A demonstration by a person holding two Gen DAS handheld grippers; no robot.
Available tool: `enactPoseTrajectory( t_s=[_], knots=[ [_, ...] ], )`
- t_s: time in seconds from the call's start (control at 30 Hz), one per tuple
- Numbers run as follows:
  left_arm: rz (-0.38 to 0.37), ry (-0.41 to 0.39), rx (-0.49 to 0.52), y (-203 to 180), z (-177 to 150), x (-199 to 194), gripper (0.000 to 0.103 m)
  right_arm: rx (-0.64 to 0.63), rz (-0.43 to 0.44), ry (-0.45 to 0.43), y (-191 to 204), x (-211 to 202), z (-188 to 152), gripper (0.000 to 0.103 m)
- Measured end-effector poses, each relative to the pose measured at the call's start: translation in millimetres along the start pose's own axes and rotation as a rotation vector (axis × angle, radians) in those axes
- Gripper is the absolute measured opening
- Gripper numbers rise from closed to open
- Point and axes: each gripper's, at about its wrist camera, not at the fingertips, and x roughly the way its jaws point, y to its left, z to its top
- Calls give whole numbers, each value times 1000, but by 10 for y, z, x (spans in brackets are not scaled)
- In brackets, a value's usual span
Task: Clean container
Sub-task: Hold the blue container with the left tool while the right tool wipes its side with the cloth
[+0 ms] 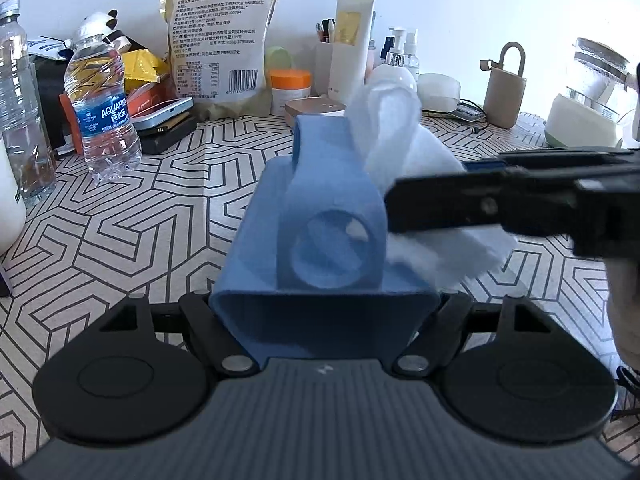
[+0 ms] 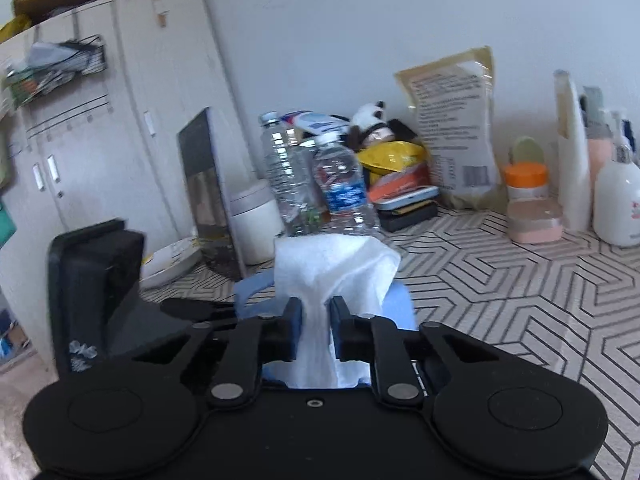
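Observation:
A blue container [image 1: 320, 216] with a looped handle and a round hole fills the middle of the left wrist view. It sits between the arms of my left gripper [image 1: 324, 308], which is shut on it; the fingertips are hidden behind its walls. My right gripper [image 1: 404, 208] reaches in from the right, shut on a white wipe [image 1: 400, 136] that drapes over the container's right side. In the right wrist view the wipe [image 2: 332, 264] is pinched in my right gripper [image 2: 316, 314], with the blue container [image 2: 402, 308] just beyond and below it.
The patterned tabletop [image 1: 120, 232] holds an Aquafina bottle [image 1: 102, 112], a larger clear bottle [image 1: 16, 112], a snack bag [image 1: 220, 32], an orange-lidded jar [image 1: 290, 86], a pump bottle [image 1: 394, 72] and a kettle [image 1: 588, 96]. A white cabinet [image 2: 120, 120] stands at the left.

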Motion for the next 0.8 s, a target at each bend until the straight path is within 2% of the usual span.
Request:
enactPoseTrajectory(
  t_s=[0.13, 0.3, 0.43, 0.67, 0.8],
  knots=[
    [-3, 1, 0, 17, 12, 15, 77, -30, 30, 2, 69, -13, -8, 19],
    [-1, -8, 11, 7, 5, 4, 77, -42, -84, 0, 26, 26, 16, 18],
    [-1, -9, 14, 0, 3, 1, 77, -14, -90, -7, -30, 16, 12, 19],
    [-3, -3, -4, 20, 0, 6, 77, -62, -5, -5, 123, -51, -53, 20],
    [-3, -2, -7, 21, 0, 9, 77, -65, 0, 0, 130, -51, -40, 19]
  ],
)
